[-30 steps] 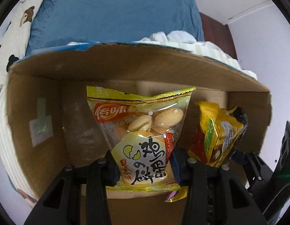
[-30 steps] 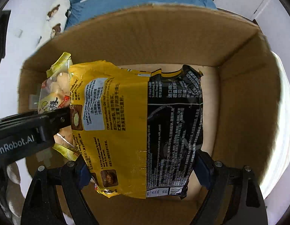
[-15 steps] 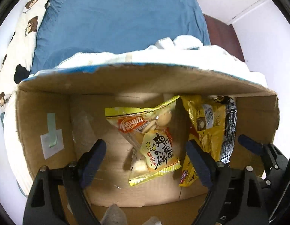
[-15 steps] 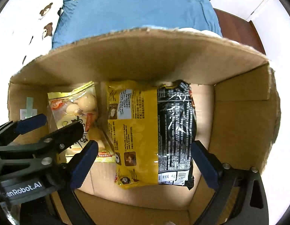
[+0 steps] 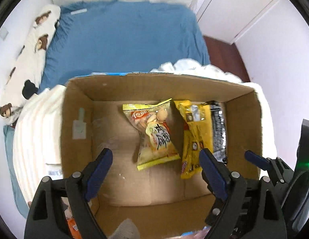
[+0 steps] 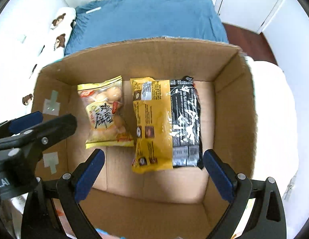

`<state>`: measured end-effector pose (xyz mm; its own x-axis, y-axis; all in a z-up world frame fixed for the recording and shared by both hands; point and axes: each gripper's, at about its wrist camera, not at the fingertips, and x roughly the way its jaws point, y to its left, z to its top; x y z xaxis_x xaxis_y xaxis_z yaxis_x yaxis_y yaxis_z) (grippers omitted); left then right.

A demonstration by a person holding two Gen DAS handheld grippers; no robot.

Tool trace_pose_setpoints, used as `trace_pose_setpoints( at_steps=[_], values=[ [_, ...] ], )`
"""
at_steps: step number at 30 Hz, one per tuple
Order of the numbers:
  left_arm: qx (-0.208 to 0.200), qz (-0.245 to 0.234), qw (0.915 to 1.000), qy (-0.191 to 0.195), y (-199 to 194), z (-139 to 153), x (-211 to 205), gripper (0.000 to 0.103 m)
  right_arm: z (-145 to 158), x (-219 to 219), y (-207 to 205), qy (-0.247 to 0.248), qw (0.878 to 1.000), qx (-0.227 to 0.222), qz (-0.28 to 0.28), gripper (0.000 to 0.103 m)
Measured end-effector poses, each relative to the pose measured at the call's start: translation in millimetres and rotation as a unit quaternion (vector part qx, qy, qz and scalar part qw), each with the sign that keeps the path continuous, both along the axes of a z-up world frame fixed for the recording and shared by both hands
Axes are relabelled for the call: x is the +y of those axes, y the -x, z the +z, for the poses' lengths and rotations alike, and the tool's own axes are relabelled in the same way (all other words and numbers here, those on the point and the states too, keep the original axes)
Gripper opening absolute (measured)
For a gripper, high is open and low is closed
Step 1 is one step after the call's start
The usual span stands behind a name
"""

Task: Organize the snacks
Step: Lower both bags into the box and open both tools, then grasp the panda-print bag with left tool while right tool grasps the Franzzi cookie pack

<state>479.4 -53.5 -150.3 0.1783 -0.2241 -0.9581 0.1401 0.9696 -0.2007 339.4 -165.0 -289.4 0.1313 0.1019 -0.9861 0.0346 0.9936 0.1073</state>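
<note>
An open cardboard box [image 5: 78, 99] [image 6: 230, 91] sits on a bed. On its floor lies a small yellow biscuit bag [image 5: 156, 133] [image 6: 106, 115], and right of it a larger yellow-and-black packet [image 5: 204, 131] [image 6: 166, 123]. My left gripper [image 5: 155, 159] hangs open above the box, nothing between its blue pads. My right gripper [image 6: 154, 159] is open too, above the near end of the larger packet and clear of it. The left gripper's fingers [image 6: 44, 127] show at the left of the right wrist view.
A blue bedsheet [image 5: 124, 37] lies beyond the box, with a bear-print pillow [image 5: 28, 59] to the left and white bedding [image 5: 34, 123] around the box. An orange packet [image 5: 72, 227] peeks out near the box's front left corner. White cupboard doors [image 5: 234, 10] stand at the back right.
Both grippers let go of their bags and opened wide. The two bags now lie on the box floor, and both grippers have risen above the box.
</note>
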Motion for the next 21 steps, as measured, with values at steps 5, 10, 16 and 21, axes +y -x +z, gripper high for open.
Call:
trace_pose_setpoints(
  at_steps=[5, 10, 16, 21],
  values=[
    [-0.065, -0.006, 0.9979, 0.002, 45, 31, 5, 0.089, 38, 3, 42, 0.003, 0.999, -0.049, -0.015, 0.101],
    [-0.1, -0.003, 0.995, 0.002, 81, 54, 10, 0.089, 55, -1, 67, 0.006, 0.996, -0.089, -0.022, 0.101],
    [-0.121, 0.012, 0.9925, 0.011, 122, 74, 18, 0.089, 80, 1, 110, -0.005, 0.993, -0.117, -0.029, 0.101],
    [-0.122, 0.039, 0.9917, 0.007, 160, 74, 32, 0.089, 83, 0, 148, -0.049, 0.992, -0.111, -0.036, 0.101]
  ],
)
